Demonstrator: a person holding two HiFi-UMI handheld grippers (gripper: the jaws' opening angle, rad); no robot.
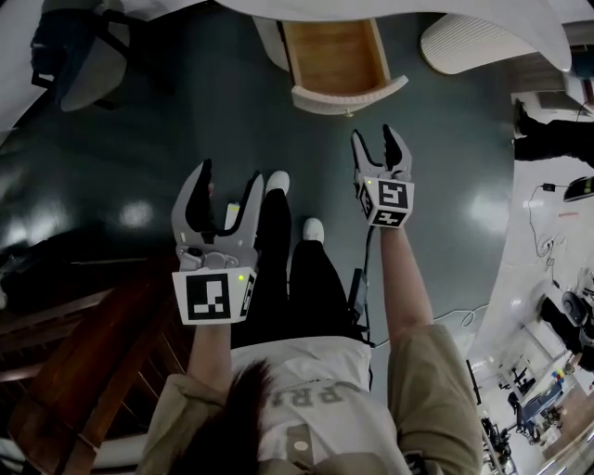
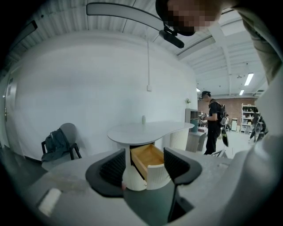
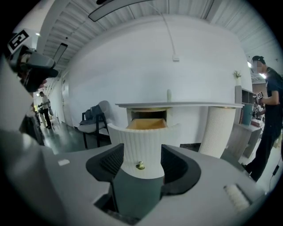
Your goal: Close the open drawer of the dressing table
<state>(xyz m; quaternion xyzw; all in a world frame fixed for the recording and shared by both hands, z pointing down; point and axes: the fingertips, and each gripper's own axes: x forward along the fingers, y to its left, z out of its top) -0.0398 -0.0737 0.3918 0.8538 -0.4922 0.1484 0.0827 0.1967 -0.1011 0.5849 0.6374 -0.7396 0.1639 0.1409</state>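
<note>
Drawer (image 1: 336, 57) stood pulled out from under dressing-table surface (image 1: 408, 9), wood inside showing. R tongs (image 1: 376, 139) sat just short of drawer front, jaws apart & empty, brass knob (image 3: 140, 166) framed btwn them. L tongs (image 1: 230, 176) hung farther back from drawer, also spread, nothing held.

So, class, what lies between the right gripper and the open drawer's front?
Only bare dark floor separates the right gripper from the drawer front, per the head view.
</note>
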